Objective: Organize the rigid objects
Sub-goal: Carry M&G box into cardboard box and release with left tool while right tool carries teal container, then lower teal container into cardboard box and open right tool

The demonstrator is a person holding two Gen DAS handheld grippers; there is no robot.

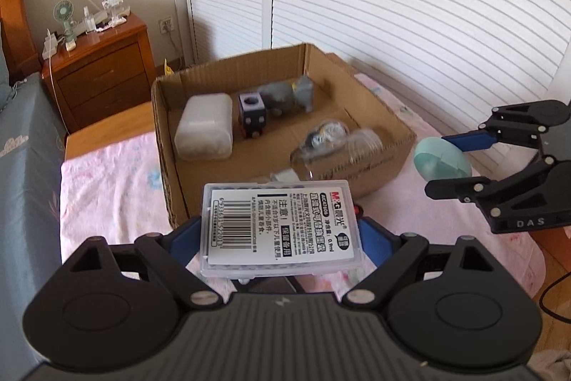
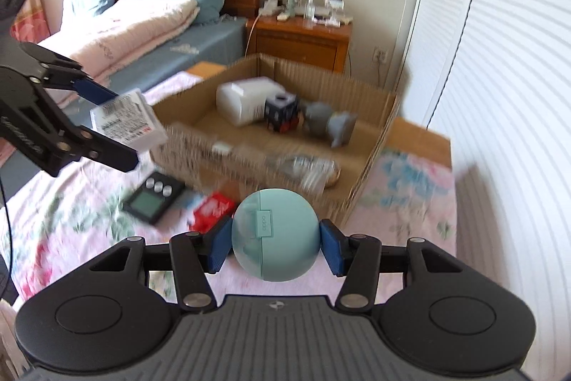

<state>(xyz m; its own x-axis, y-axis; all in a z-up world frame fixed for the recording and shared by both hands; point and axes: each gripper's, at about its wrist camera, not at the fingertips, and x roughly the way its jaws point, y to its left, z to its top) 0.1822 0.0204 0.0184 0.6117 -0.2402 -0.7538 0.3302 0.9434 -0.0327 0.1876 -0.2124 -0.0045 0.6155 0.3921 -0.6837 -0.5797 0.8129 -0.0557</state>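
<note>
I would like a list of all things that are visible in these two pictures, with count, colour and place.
cardboard box: one, brown, open, on the flowered cloth
white container: one, in the box
cube: one, dark, in the box beside the white container
grey object: one, in the box
clear items: blurred, near the box's front wall
timer: one, black, on the cloth
red packet: one, on the cloth
clear case: one, barcode label, in the left gripper
round case: one, teal, in the right gripper
</note>
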